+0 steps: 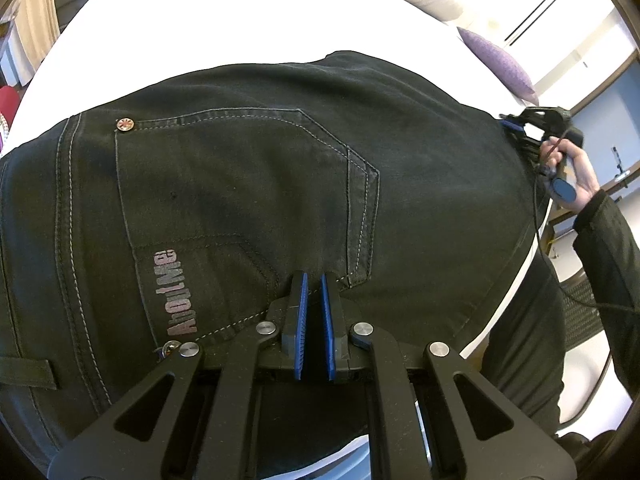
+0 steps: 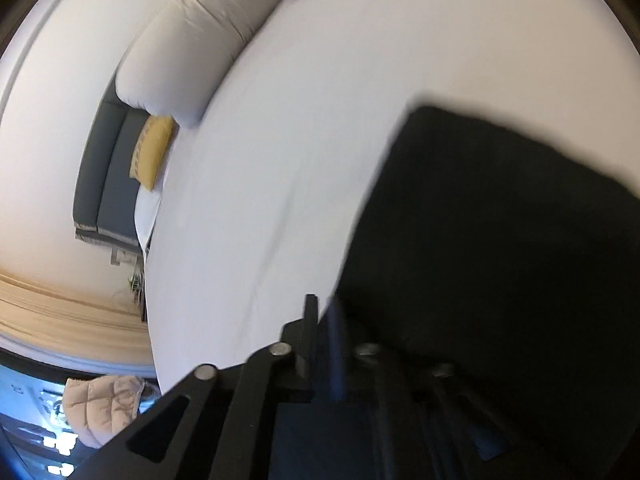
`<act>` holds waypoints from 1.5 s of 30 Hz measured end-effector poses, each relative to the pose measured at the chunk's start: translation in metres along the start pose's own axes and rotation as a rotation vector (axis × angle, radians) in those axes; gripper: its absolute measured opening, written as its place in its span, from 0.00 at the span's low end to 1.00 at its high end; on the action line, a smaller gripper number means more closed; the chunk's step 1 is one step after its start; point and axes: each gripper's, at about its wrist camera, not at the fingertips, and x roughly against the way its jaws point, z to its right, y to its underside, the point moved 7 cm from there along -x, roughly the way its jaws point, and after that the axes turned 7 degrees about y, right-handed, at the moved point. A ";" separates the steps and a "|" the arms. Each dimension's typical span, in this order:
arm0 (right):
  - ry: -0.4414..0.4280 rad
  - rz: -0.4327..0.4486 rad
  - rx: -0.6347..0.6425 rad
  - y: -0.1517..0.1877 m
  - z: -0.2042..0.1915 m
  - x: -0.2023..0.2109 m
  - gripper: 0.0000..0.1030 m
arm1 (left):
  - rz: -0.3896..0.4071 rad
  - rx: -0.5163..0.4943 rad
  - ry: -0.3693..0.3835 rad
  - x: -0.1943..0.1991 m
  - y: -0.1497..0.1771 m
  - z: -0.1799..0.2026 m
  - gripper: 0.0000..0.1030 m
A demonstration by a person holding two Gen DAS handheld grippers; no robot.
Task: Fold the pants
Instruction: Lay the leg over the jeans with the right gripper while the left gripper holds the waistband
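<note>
Your left claw (image 1: 314,280) sits over the pants (image 1: 256,184), at the near corner of the back pocket (image 1: 240,184); its blue pads are nearly together with a slim gap, and you hold nothing visible between them. The pants lie flat on the white bed (image 1: 180,20), long axis running sideways from the pocket: waistband left of it, legs off to its right. "AboutMe" reads along the pocket's left edge. Farther right of the pocket, your right claw (image 1: 516,128) meets the far edge of the pants; whether it grips the cloth I cannot tell. That hand is nearer the leg end.
</note>
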 end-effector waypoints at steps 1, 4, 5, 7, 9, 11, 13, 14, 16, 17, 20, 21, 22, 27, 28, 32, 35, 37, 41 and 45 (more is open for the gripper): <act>-0.038 -0.006 0.023 0.007 -0.011 0.008 0.17 | 0.003 0.002 0.000 0.000 0.000 0.000 0.07; -0.212 -0.174 0.120 0.066 -0.055 0.008 0.17 | 0.005 0.000 -0.006 0.000 0.001 0.000 0.07; -0.254 -0.237 0.155 0.087 -0.069 0.004 0.17 | 0.005 -0.002 -0.008 0.000 0.001 0.000 0.07; -0.295 -0.382 0.259 0.145 -0.093 -0.009 0.17 | 0.004 -0.003 -0.014 -0.001 0.000 0.000 0.07; -0.297 -0.486 0.320 0.192 -0.109 -0.029 0.17 | -0.001 -0.008 -0.022 -0.001 0.000 0.002 0.07; -0.244 -0.533 0.347 0.218 -0.109 -0.052 0.12 | -0.003 -0.013 -0.028 -0.001 0.001 0.004 0.07; -0.199 -0.495 0.310 0.213 -0.099 -0.068 0.00 | -0.003 -0.009 -0.023 0.000 0.001 0.004 0.07; -0.193 -0.456 0.263 0.203 -0.089 -0.067 0.00 | 0.000 -0.007 -0.018 0.001 0.002 0.004 0.07; -0.117 -0.318 0.169 0.172 -0.077 -0.057 0.04 | 0.012 -0.001 -0.002 0.002 0.003 0.003 0.07; -0.083 -0.279 0.172 0.160 -0.082 -0.058 0.10 | 0.019 0.006 0.009 0.002 0.003 0.002 0.07; -0.142 -0.330 0.292 0.182 -0.119 -0.038 0.41 | 0.028 0.020 0.031 0.002 0.004 -0.003 0.07; -0.182 -0.402 0.342 0.203 -0.138 -0.039 0.57 | 0.028 0.019 0.036 0.002 0.004 -0.003 0.07; -0.228 -0.490 0.402 0.231 -0.160 -0.039 0.62 | 0.029 0.017 0.039 0.002 0.004 -0.004 0.07; -0.266 -0.736 0.517 0.313 -0.211 -0.076 0.62 | 0.040 0.029 0.056 0.005 0.005 -0.009 0.07; -0.212 -0.765 0.522 0.322 -0.208 -0.089 0.62 | 0.041 0.026 0.055 0.006 0.005 -0.010 0.07; -0.207 -0.815 0.443 0.327 -0.216 -0.119 0.60 | 0.049 0.024 0.060 0.008 0.006 -0.013 0.07; -0.265 -0.807 0.379 0.309 -0.208 -0.120 0.58 | 0.057 0.028 0.069 0.008 0.008 -0.016 0.07; -0.324 -0.724 0.270 0.279 -0.200 -0.132 0.45 | 0.060 0.031 0.074 0.008 0.010 -0.017 0.07; -0.272 -0.534 0.146 0.242 -0.184 -0.141 0.40 | 0.063 0.023 0.065 0.008 0.012 -0.016 0.07; -0.269 -0.450 0.270 0.250 -0.192 -0.094 0.56 | 0.068 0.023 0.062 0.007 0.013 -0.014 0.07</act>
